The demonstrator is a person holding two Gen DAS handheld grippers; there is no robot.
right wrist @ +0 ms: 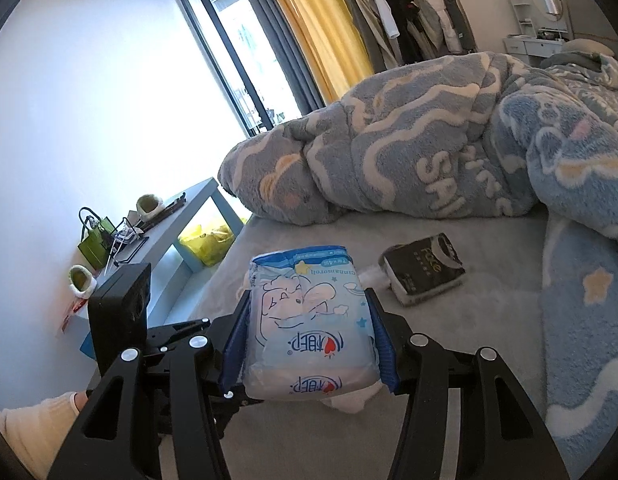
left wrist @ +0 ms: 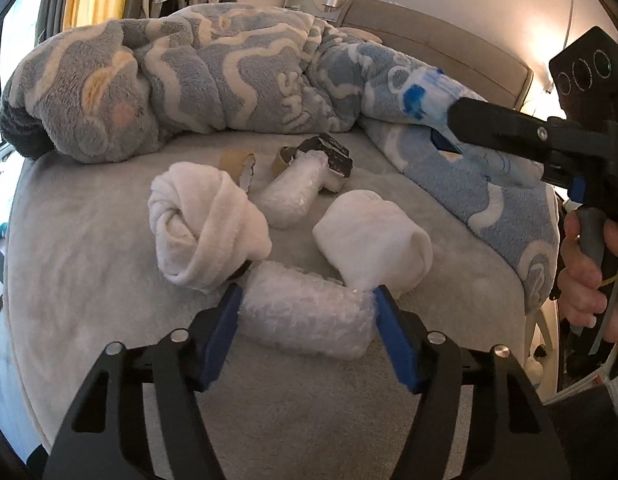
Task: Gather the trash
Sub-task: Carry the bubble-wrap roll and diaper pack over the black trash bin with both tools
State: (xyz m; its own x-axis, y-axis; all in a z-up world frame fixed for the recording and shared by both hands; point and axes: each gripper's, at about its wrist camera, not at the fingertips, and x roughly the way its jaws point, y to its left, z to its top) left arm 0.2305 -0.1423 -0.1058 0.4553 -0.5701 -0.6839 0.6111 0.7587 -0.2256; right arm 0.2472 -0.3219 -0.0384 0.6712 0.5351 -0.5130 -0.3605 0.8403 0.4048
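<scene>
Left wrist view: left gripper (left wrist: 307,304), jaws apart either side of a bubble-wrap roll (left wrist: 305,320) lying on the bed (left wrist: 89,280)
Right gripper (right wrist: 309,340): jaws clamped on a blue tissue pack (right wrist: 309,320), held above the bed
Nearby: two white towels (left wrist: 201,224), black pack (right wrist: 425,268), quilt (left wrist: 189,80)

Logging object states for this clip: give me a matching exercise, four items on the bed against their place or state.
Items:
1. bubble wrap roll
2. tissue pack
3. black packet
4. rolled white towel

States:
A. lying loose beside the blanket
B. held in the right gripper
C. between the left gripper jaws
D. resting behind the left blue pad

Pairs: 1-C, 2-B, 3-A, 4-D
</scene>
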